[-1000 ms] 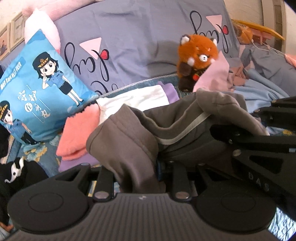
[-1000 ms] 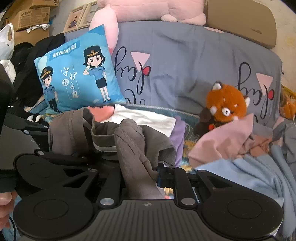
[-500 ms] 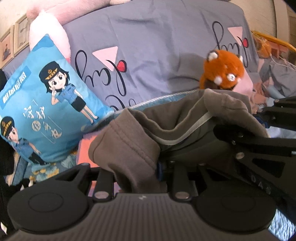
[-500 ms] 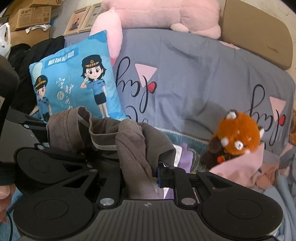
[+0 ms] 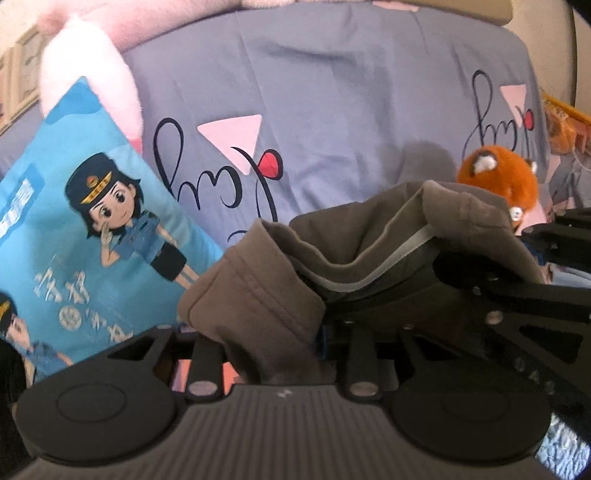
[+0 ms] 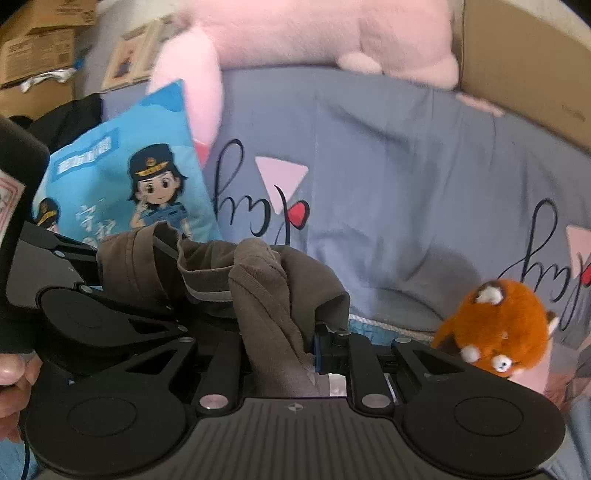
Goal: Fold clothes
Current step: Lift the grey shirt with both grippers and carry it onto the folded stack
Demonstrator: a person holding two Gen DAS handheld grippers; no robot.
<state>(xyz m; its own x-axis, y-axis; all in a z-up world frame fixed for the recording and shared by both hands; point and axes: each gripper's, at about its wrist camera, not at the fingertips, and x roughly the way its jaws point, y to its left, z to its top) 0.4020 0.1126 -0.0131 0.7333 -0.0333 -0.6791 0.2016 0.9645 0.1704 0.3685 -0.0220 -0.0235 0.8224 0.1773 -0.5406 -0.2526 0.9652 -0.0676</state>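
Observation:
A brown-grey garment [image 5: 369, 240] with a light grey band hangs bunched in the air between both grippers. In the left wrist view a thick fold of it fills my left gripper [image 5: 284, 325] and hides the fingertips. The jaws are opening, with the cloth still caught between them. My right gripper [image 6: 284, 332] is shut on another fold of the garment [image 6: 295, 280], which drapes over its fingers. Each gripper shows in the other's view: the right one [image 5: 517, 295] at the right edge, the left one [image 6: 92, 314] at the left.
A blue cartoon cushion [image 5: 92, 236] leans on grey-blue bedding [image 5: 332, 110] straight ahead. An orange plush animal [image 6: 498, 325] sits to the right and a pink plush [image 6: 314, 33] lies on top. Cardboard boxes [image 6: 37, 37] stand far left. A hand [image 6: 11, 369] shows at the left edge.
Both grippers have carried the garment up and towards the cushion and bedding. The stack of white, orange and purple clothes has dropped out of view. The plush animal has slid right.

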